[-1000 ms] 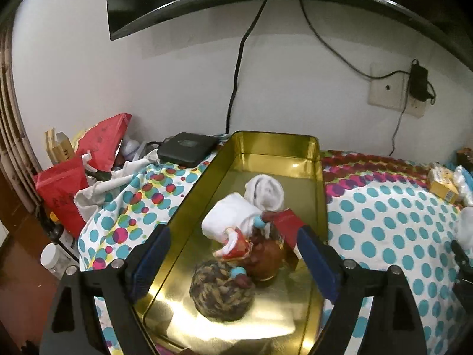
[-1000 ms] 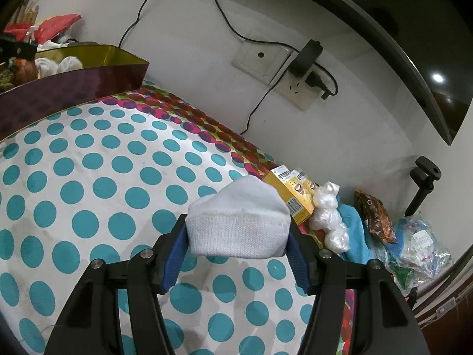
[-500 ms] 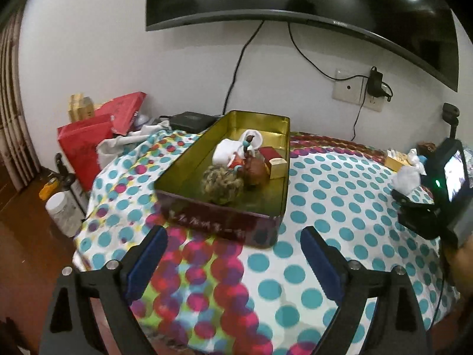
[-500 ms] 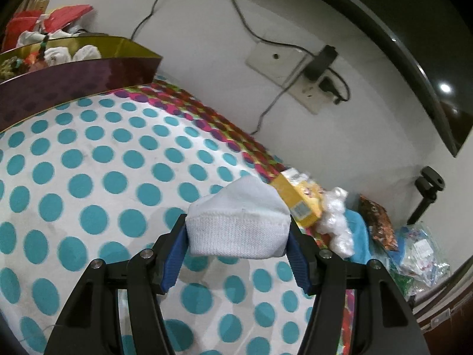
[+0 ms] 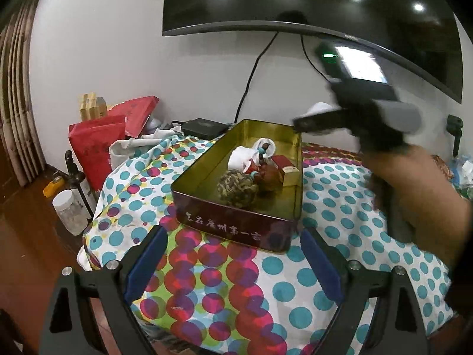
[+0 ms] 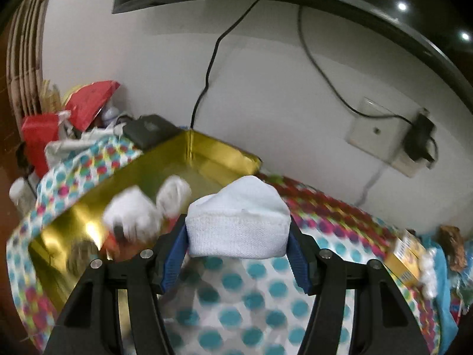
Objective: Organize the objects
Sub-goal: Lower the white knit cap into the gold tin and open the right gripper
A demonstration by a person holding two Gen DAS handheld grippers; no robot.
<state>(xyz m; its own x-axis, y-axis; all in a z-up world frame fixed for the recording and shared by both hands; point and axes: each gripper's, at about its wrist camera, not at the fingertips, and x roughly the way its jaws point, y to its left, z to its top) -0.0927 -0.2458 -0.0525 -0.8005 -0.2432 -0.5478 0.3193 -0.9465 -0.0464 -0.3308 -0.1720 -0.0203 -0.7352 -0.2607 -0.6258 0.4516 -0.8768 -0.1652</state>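
Note:
A gold-lined tin box (image 5: pixel 204 216) with dark red sides sits on the polka-dot table. Inside lie white rolled socks (image 5: pixel 241 156), a patterned ball (image 5: pixel 236 188), a brown round item (image 5: pixel 270 176) and a small red box (image 5: pixel 285 165). My left gripper (image 5: pixel 233 266) is open and empty, in front of the tin's near end. My right gripper (image 6: pixel 238 256) is shut on a white rolled sock (image 6: pixel 239 224) and hovers over the tin's (image 6: pixel 207 151) right rim. From the left wrist view the right gripper (image 5: pixel 307 119) is above the tin's far right corner.
Red bags (image 5: pixel 97 145), a black device (image 5: pixel 204 125) and white cloth crowd the far left. A jar (image 5: pixel 69 210) and a bottle stand on the floor at left. A yellow box (image 6: pixel 406 256) and snack bags lie at far right. A TV hangs above.
My left gripper has pulled back out of the tin to its near end. My right gripper has carried the white sock leftward across the table to above the tin.

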